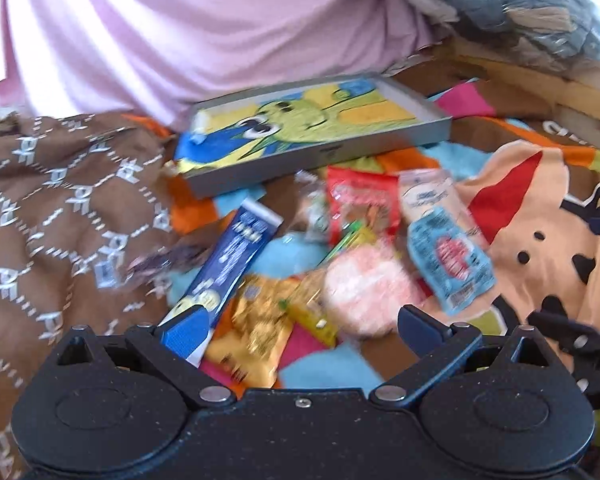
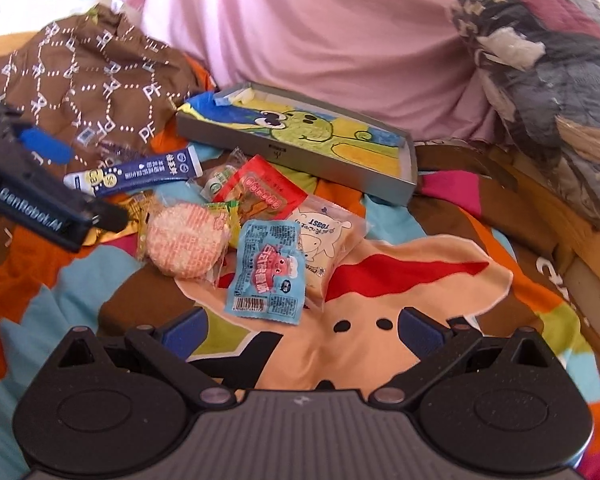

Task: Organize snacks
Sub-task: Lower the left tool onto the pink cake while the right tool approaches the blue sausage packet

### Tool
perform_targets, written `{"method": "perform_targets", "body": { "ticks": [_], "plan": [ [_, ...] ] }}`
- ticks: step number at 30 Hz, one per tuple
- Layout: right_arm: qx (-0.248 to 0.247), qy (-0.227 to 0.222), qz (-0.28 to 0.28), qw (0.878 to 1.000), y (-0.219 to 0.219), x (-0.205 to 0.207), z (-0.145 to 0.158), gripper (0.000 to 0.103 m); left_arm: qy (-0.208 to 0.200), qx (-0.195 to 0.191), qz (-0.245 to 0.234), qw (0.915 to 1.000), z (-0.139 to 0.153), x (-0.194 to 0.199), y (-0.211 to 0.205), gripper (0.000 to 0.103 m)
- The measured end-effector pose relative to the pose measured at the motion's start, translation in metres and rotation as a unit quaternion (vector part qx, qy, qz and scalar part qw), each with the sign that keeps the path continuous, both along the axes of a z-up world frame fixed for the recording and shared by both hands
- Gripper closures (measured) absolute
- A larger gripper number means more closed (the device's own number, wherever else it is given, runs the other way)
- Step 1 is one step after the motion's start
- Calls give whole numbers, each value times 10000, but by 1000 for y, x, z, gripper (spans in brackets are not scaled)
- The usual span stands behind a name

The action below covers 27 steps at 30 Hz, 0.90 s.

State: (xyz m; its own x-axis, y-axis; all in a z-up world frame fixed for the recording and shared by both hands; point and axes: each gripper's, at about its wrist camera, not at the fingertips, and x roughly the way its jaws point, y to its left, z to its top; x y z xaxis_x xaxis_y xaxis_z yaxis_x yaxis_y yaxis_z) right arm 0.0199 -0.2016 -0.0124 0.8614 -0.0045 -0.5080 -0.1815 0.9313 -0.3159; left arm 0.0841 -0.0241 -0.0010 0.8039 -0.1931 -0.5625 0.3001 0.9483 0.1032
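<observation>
The snacks are piled on a colourful blanket (image 2: 380, 280), just in front of a grey tray (image 2: 300, 148). The blue stick pack (image 2: 136, 178) is laid with its long axis running from 8 to 2 o'clock in the right view, its white end toward the tray. The round cracker (image 2: 186, 240) touches the light-blue packet (image 2: 266, 268), whose barcode end points to 6 o'clock. Open blanket is left at 3 to 6 o'clock. The left gripper (image 1: 300, 320) is spread wide over the pile, holding nothing; the right gripper (image 2: 300, 328) is likewise spread, empty.

Cartoon blanket (image 2: 380, 280), snack packets (image 2: 268, 264), perhaps tray (image 2: 300, 160)
</observation>
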Motion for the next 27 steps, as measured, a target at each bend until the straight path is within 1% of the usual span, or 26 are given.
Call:
{"method": "perform_targets", "body": {
  "ticks": [3, 6, 10, 16, 19, 22, 25, 27],
  "plan": [
    [-220, 43, 101, 9997, 3, 11, -3, 0, 60, -319, -45, 9995, -3, 17, -4, 2],
    [-603, 47, 166, 9980, 8, 26, -10, 0, 28, -659, 87, 9978, -9, 31, -7, 2],
    [-687, 155, 228, 9973, 12, 48, -16, 0, 38, -906, 177, 9957, -17, 47, -15, 4],
    [-678, 353, 195, 9969, 21, 63, -25, 0, 303, -723, -16, 9969, -28, 65, -33, 5],
    [-733, 362, 256, 9963, 23, 61, -28, 0, 398, -458, -38, 9981, -35, 70, -43, 5],
    [-848, 355, 311, 9953, 26, 58, -31, 0, 533, -201, 42, 9984, -43, 74, -47, 8],
    [-874, 357, 319, 9950, 28, 57, -34, 0, 568, -246, 190, 9979, -46, 73, -39, 8],
    [-873, 356, 308, 9951, 29, 57, -35, 0, 684, -246, 325, 9968, -46, 71, -32, 8]
  ]
}}
